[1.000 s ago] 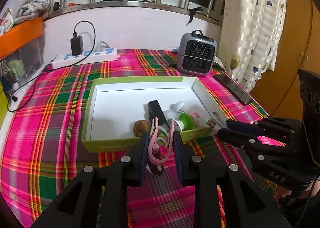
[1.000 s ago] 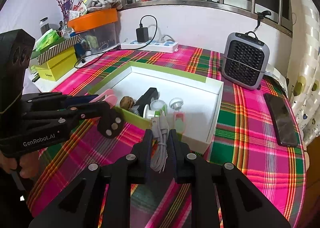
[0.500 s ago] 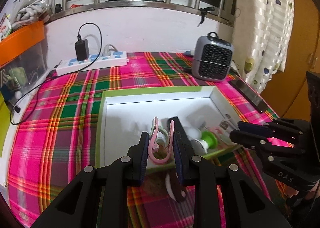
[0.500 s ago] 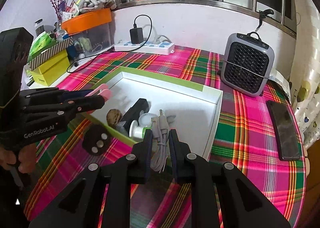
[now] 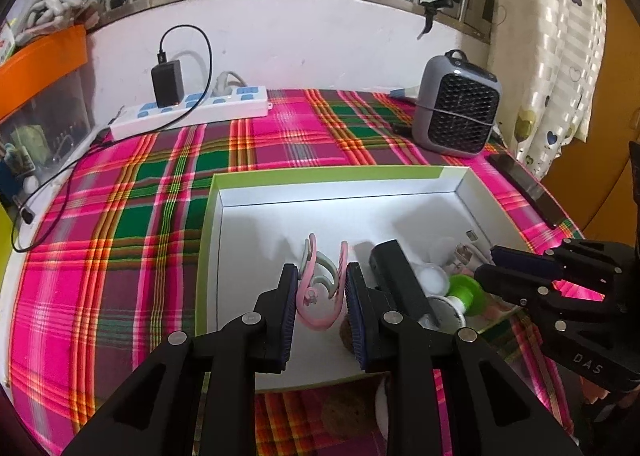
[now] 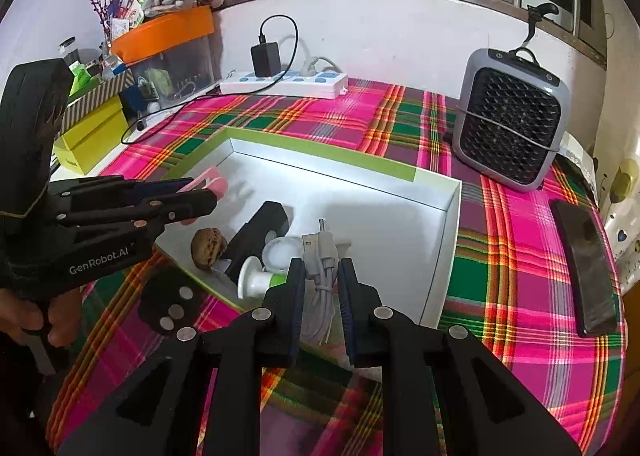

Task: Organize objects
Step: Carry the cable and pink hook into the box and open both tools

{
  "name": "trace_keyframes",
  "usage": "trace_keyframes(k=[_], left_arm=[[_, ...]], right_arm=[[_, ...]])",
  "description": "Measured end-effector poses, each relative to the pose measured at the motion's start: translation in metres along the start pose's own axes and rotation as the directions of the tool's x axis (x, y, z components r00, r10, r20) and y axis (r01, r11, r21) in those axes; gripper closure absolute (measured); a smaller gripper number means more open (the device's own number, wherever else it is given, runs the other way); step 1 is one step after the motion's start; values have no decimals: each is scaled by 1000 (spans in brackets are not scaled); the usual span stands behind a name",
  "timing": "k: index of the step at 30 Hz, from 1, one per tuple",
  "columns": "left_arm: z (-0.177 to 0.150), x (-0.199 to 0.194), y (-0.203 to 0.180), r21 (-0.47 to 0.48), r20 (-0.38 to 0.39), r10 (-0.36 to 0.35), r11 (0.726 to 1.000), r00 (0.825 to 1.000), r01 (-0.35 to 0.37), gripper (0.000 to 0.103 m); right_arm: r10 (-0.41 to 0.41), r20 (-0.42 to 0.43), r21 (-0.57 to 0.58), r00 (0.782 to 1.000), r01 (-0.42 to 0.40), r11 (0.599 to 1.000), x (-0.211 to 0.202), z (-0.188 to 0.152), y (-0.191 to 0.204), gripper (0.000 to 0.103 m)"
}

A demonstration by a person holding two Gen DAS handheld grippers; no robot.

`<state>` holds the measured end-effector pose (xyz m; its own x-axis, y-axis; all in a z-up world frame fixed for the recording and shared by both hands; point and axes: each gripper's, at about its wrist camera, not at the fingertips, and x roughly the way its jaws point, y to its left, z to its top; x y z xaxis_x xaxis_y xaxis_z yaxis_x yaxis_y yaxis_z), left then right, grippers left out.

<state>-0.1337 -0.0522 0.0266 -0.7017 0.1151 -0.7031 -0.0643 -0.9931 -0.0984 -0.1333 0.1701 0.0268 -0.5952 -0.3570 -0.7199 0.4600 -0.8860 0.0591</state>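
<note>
Counting two grippers, one box, one item held in each. Left gripper [image 5: 322, 288] clamped on a pink clip [image 5: 320, 292], low centre of left view, over the near-left part of the white tray box [image 5: 340, 176]; clip's open prongs pointing up-frame toward the window, long axis along the fingers. Right gripper [image 6: 322, 288] clamped on a bundled white cable [image 6: 320, 296], low centre of right view, over the box's near edge; USB plug end pointing up-frame, long axis along the fingers.

Inside box, counted: one walnut [image 6: 208, 246], one black block [image 6: 258, 232] lying diagonally, one green-and-white spool [image 6: 256, 282], one round white piece [image 6: 280, 252]. All bunched in the near part, walnut just beside block.

Around, on plaid tabletop [image 6: 520, 256]: one grey fan heater [image 6: 514, 118] upper right, one phone [image 6: 586, 268] at right edge, one power strip [image 6: 284, 82] with one black charger [image 6: 265, 58] at back. One black disc with silver dots [image 6: 172, 306] outside box, lower left of right view.
</note>
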Motion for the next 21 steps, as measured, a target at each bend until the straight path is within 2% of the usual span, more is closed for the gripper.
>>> trace_keyframes(k=[11,16,21], left_arm=[[-3,16,-1,12,-39,5,1000,999,-5,81],[-2,14,1,1,-30,-10,1000,999,10,80],[-2,7,0,-5,-16,-20,1000,1000,20,79]], right_arm=[[11,-14,7,1000,-11,1000,8,1,-1,85],[-6,10,16,1000,6,1000,3,1,-2,69],[-4,37,28,999,3,1000,-8,0,-2,65]])
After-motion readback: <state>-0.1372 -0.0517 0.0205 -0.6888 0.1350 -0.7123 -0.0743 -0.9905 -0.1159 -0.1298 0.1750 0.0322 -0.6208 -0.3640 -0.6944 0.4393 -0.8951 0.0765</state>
